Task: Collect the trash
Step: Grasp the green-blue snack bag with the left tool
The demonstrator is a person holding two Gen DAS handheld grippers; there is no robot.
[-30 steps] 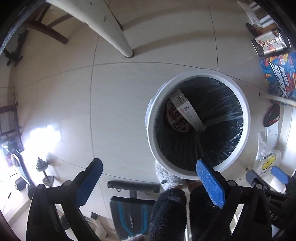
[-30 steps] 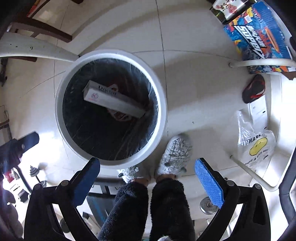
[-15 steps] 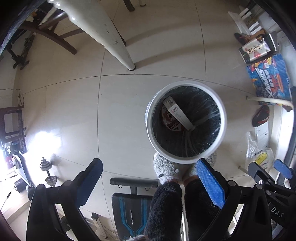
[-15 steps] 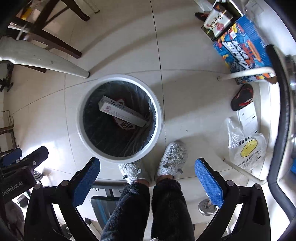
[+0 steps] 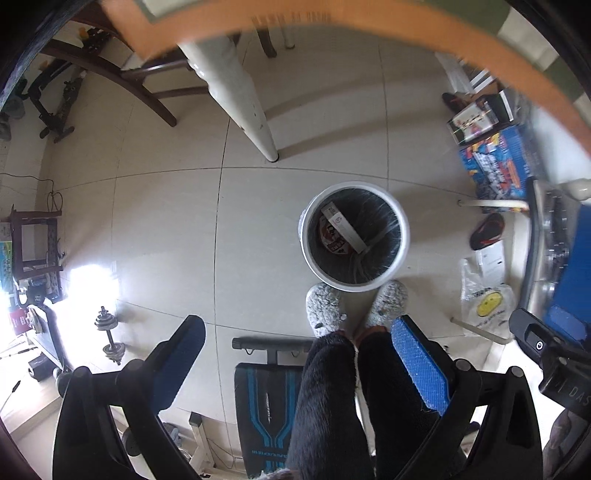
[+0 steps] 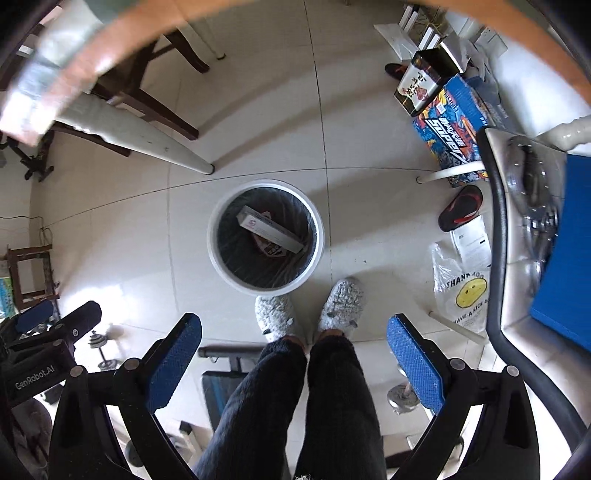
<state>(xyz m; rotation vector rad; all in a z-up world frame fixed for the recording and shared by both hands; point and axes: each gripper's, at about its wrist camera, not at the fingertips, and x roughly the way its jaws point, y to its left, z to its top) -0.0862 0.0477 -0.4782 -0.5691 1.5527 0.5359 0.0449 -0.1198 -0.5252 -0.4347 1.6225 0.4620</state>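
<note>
A white round trash bin [image 5: 405,236] with a black liner stands on the tiled floor, far below both grippers; it also shows in the right wrist view [image 6: 320,236]. Inside lie a long white box [image 5: 341,229] [image 6: 269,229] and a red-and-white wrapper [image 5: 332,240]. My left gripper [image 5: 295,354] is open and empty, high above the floor. My right gripper [image 6: 293,354] is open and empty at a similar height. Part of the right gripper shows at the right edge of the left wrist view [image 5: 546,347], and the left gripper at the left edge of the right wrist view [image 6: 51,332].
An orange table edge [image 5: 332,22] [image 6: 110,44] curves across the top of both views. White table legs [image 5: 243,96], a dark chair [image 6: 159,99], boxes [image 6: 454,125], a smiley plastic bag [image 6: 465,295], a slipper [image 6: 460,208], dumbbells [image 5: 107,332] and a bench [image 5: 269,398] surround the person's feet [image 5: 323,308].
Both grippers have risen well away from the bin, which now looks much smaller. The orange table edge has come into view at the top. Both stay open and empty.
</note>
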